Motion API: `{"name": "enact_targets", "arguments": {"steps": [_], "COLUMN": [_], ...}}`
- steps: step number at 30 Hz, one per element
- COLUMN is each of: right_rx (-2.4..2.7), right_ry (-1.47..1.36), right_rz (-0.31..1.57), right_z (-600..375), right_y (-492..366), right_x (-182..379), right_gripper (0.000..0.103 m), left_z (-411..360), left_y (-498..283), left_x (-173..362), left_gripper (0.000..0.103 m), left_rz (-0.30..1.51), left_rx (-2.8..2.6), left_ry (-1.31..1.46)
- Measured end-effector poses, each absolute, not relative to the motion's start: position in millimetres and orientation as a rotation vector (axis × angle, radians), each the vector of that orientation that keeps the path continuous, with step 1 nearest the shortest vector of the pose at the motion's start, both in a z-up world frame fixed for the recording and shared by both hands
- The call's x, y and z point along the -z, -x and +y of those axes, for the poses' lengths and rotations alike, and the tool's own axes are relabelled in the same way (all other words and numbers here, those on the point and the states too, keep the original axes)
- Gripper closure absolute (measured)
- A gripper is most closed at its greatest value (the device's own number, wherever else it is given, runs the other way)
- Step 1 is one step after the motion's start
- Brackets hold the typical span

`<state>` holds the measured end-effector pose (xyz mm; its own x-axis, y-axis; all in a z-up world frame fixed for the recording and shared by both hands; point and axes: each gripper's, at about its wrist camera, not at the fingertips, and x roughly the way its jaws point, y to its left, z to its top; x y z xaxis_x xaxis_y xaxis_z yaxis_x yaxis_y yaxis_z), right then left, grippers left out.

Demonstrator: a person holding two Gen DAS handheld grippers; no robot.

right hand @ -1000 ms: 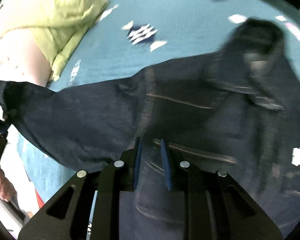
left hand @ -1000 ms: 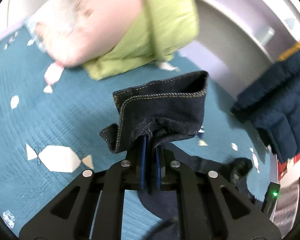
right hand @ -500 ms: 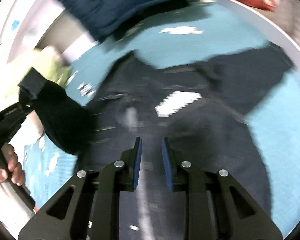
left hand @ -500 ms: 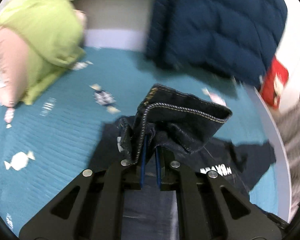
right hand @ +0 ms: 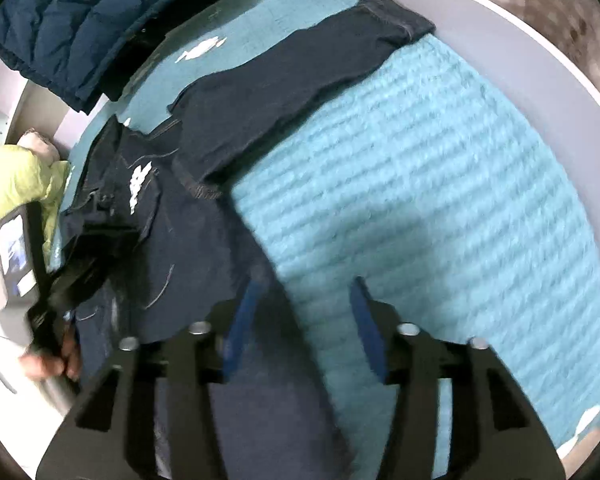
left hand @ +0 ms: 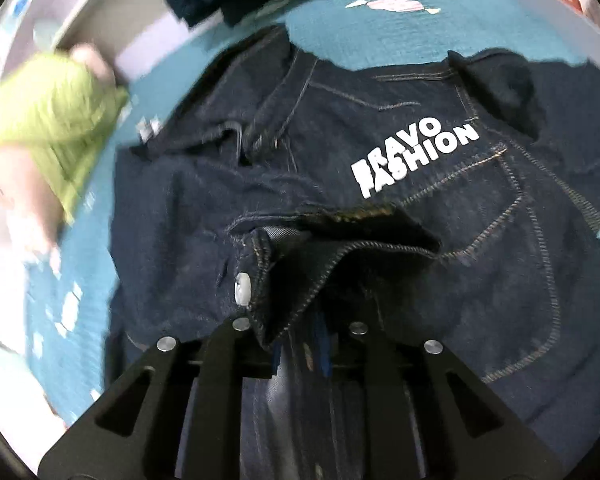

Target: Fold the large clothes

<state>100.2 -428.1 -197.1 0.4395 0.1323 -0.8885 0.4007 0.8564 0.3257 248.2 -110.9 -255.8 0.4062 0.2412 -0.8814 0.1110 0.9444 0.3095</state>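
Since a moment ago the left gripper (left hand: 300, 344) has carried its cuff (left hand: 332, 248) in over the jacket's (left hand: 380, 120) body, and the right gripper (right hand: 304, 320) has let go, its fingers now spread wide with nothing between them, hanging over the jacket's lower edge and the bedspread beside it.

Biggest of all is the teal bedspread (right hand: 440, 200), with the dark denim jacket lying back-up across it, white "BRAVO FASHION" lettering (left hand: 414, 160) showing. One sleeve (right hand: 300, 72) stretches out flat toward the bed's far edge. The other sleeve is folded back over the jacket's body, its cuff with a pale button (left hand: 243, 288) pinched in the left gripper's closed fingers.

At the head of the bed a navy puffer coat (right hand: 80, 20) rests against the pale frame (right hand: 500, 40). Off to the left sits a lime-green garment (left hand: 56, 104) on a pink pillow (left hand: 16, 184). In the right wrist view the person's hand (right hand: 48, 362) grips the left gripper's handle.
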Motion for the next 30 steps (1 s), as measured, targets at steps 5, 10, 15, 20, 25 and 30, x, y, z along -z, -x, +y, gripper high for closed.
{"name": "enact_targets", "arguments": {"steps": [5, 10, 15, 20, 25, 30], "right_rx": [0.038, -0.071, -0.105, -0.001, 0.155, 0.246], "right_ry": [-0.502, -0.473, -0.542, -0.63, -0.693, -0.722], "right_rz": [1.12, 1.116, 1.119, 1.094, 1.039, 1.019], "right_z": [-399, -353, -321, -311, -311, -302], "right_y": [-146, -185, -207, -209, -189, -173], "right_x": [179, 167, 163, 159, 148, 140], "right_gripper": [0.041, 0.019, 0.019, 0.019, 0.019, 0.019], "left_z": [-80, -62, -43, -40, -55, -91], "left_y": [-251, -243, -247, -278, -283, -238], "left_x": [226, 184, 156, 176, 183, 134], "left_gripper": [0.087, 0.086, 0.081, 0.08, 0.079, 0.007], "left_rz": [1.18, 1.183, 1.159, 1.273, 1.352, 0.982], "left_rx": [-0.062, 0.014, 0.154, 0.293, 0.37, 0.339], "left_ry": [-0.174, -0.057, 0.077, 0.124, -0.115, -0.583]}}
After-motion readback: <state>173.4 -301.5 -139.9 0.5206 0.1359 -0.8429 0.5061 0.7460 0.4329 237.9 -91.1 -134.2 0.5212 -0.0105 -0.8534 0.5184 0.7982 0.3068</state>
